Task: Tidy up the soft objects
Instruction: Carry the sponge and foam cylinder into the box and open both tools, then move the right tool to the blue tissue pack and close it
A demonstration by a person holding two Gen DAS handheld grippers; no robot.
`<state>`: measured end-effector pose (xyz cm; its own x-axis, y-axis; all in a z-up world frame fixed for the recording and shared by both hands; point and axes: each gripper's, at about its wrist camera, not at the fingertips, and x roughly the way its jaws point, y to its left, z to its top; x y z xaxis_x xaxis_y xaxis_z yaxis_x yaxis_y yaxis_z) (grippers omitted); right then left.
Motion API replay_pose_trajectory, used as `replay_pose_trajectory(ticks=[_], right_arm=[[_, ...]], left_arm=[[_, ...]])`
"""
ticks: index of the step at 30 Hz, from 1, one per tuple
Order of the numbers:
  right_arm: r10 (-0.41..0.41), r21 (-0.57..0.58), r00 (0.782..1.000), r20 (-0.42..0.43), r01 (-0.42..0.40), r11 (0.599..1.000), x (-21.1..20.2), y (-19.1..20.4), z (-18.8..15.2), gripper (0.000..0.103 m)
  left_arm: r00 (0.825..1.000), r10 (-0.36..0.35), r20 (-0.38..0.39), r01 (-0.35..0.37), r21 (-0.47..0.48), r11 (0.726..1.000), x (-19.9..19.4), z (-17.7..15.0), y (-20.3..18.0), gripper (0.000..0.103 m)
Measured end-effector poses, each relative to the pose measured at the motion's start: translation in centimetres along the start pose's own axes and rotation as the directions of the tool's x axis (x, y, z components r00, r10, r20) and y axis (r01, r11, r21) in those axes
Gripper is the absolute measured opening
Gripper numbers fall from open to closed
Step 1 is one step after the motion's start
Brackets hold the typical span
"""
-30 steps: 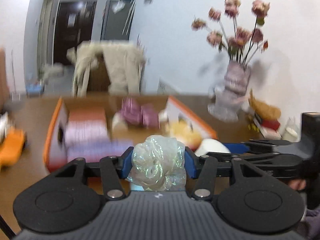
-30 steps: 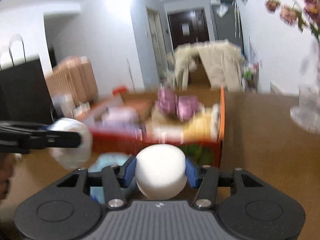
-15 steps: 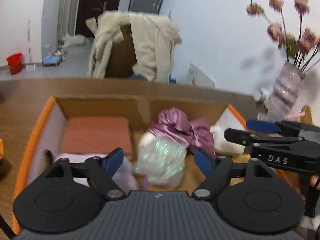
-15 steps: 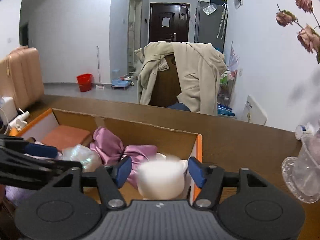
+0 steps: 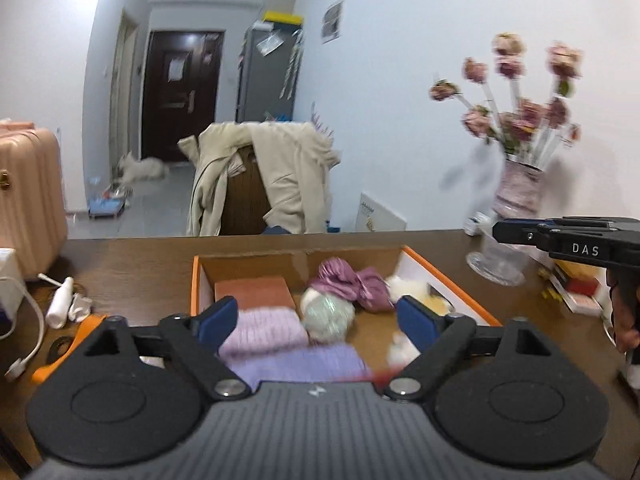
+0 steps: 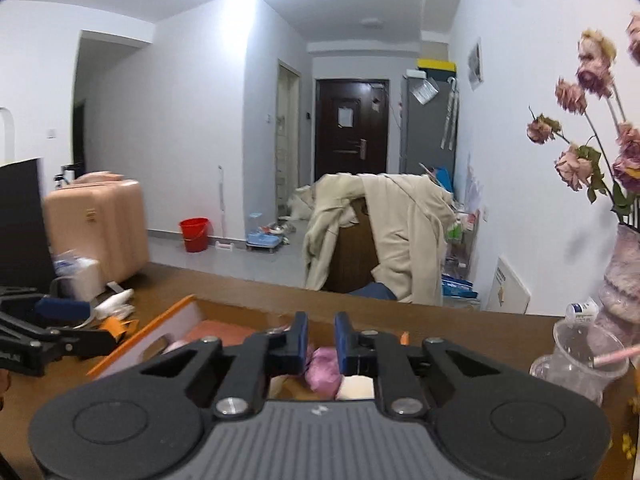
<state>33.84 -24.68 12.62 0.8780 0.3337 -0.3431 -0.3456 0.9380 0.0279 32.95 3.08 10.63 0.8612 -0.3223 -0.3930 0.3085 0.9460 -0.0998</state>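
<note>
An orange-rimmed cardboard box (image 5: pixel 195 276) sits on the brown table and holds soft things. In it lie an iridescent white scrunchie (image 5: pixel 328 312), a purple satin scrunchie (image 5: pixel 348 284), lilac knit pieces (image 5: pixel 264 330), a brown pad (image 5: pixel 252 292) and white fluffy bits (image 5: pixel 408 288). My left gripper (image 5: pixel 316 320) is open and empty above the box's near side. My right gripper (image 6: pixel 321 338) is nearly closed with a narrow gap and holds nothing; it hovers above the box (image 6: pixel 160 330), with the purple scrunchie (image 6: pixel 322 368) and a white puff (image 6: pixel 356 388) below it.
A vase of dried pink flowers (image 5: pixel 520 196) and a clear plastic cup (image 6: pixel 580 360) stand on the right of the table. A white bottle (image 5: pixel 60 300), cable and orange tool (image 5: pixel 86 324) lie left of the box. A chair with a beige coat (image 5: pixel 260 176) stands behind.
Both grippers let go of their items into the box: the left dropped the iridescent scrunchie, the right dropped the white puff. Both pulled back; the right jaws have closed to a narrow gap.
</note>
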Motion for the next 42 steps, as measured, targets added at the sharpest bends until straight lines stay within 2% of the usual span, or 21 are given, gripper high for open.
replay_pose_trajectory(ticks=[3,6,9,11,12,13,15,18,21,25,28,29,30,33,35,37,40,41,42], right_arm=[[0.077,0.006,0.996,-0.048,-0.077,0.997,-3.3,2.2,-3.6,0.015],[0.017,-0.033,0.989,-0.145,-0.022,0.999,-5.0,4.4,-6.1,0.018],[0.004,-0.034,0.986,-0.17,-0.01,0.999,-7.4,6.3,-7.6,0.022],[0.003,-0.003,0.982,-0.186,-0.004,1.0,-8.7,7.4,-8.9,0.041],[0.002,0.009,0.98,-0.201,0.0,1.0,-9.1,7.8,-9.8,0.061],[0.002,0.017,0.974,-0.226,0.002,1.0,-9.4,8.4,-11.0,0.064],[-0.005,0.03,0.962,-0.272,0.014,0.999,-9.7,9.4,-12.9,0.062],[0.02,0.049,0.951,-0.307,-0.005,0.999,-10.1,10.7,-14.8,0.062],[0.039,0.061,0.952,-0.304,-0.021,0.998,-9.8,11.9,-16.0,0.062],[-0.032,0.059,0.953,-0.302,0.053,0.997,-6.8,12.2,-16.3,0.062],[-0.01,0.068,0.939,-0.345,0.035,0.997,-4.5,11.8,-16.7,0.061],[-0.015,0.042,0.941,-0.337,0.031,0.999,-4.3,11.8,-16.8,0.061],[-0.033,0.021,0.94,-0.34,0.043,0.999,-4.2,11.4,-16.9,0.06],[-0.097,0.063,0.937,-0.334,0.125,0.99,-4.4,8.7,-16.6,0.06],[-0.12,0.08,0.945,-0.304,0.151,0.985,-5.0,7.0,-16.0,0.06],[-0.087,0.124,0.956,-0.281,0.125,0.984,-5.5,5.7,-15.4,0.06],[0.037,0.227,0.971,-0.235,0.017,0.974,-5.6,4.1,-15.2,0.058],[0.072,0.267,0.972,-0.224,-0.009,0.964,-5.3,3.4,-15.3,0.057],[0.092,0.301,0.971,-0.219,-0.022,0.953,-4.7,2.8,-15.4,0.053]], left_arm=[[1.0,-0.015,0.007,0.015,0.064,0.998,-3.2,-2.6,-1.1,0.094],[1.0,-0.017,0.013,0.015,0.097,0.995,-6.2,-5.0,-1.7,0.095],[0.999,-0.044,0.018,0.043,0.052,0.998,-8.8,-7.1,-1.4,0.097],[0.999,-0.042,0.003,0.042,0.003,0.999,-10.1,-8.5,-1.1,0.098],[0.999,-0.039,-0.017,0.038,-0.032,0.999,-10.7,-9.5,-0.8,0.099],[0.998,-0.048,-0.037,0.046,-0.056,0.997,-11.3,-10.5,-0.6,0.099],[0.995,-0.062,-0.079,0.055,-0.082,0.995,-12.1,-12.2,-0.3,0.099],[0.992,-0.038,-0.123,0.028,-0.08,0.996,-12.8,-13.8,0.1,0.099],[0.993,-0.019,-0.119,0.01,-0.073,0.997,-13.4,-13.9,0.3,0.099],[0.994,-0.021,-0.105,0.011,-0.096,0.995,-13.6,-13.9,0.5,0.099],[0.993,-0.015,-0.115,0.003,-0.108,0.994,-12.8,-13.8,0.6,0.099],[0.993,-0.011,-0.12,-0.003,-0.112,0.994,-12.5,-13.7,0.5,0.099],[0.993,-0.008,-0.122,-0.006,-0.116,0.993,-12.1,-13.6,0.5,0.099],[0.992,-0.017,-0.124,-0.001,-0.141,0.99,-10.6,-13.1,0.1,0.099],[0.992,-0.043,-0.121,0.023,-0.163,0.986,-9.3,-12.7,-0.4,0.099],[0.989,-0.078,-0.128,0.053,-0.194,0.98,-7.4,-12.4,-1.2,0.098],[0.975,-0.159,-0.154,0.115,-0.261,0.958,-3.8,-12.2,-2.4,0.083],[0.97,-0.176,-0.17,0.124,-0.28,0.952,-2.6,-12.3,-2.8,0.072],[0.964,-0.194,-0.184,0.133,-0.296,0.946,-1.3,-12.3,-3.2,0.068]])
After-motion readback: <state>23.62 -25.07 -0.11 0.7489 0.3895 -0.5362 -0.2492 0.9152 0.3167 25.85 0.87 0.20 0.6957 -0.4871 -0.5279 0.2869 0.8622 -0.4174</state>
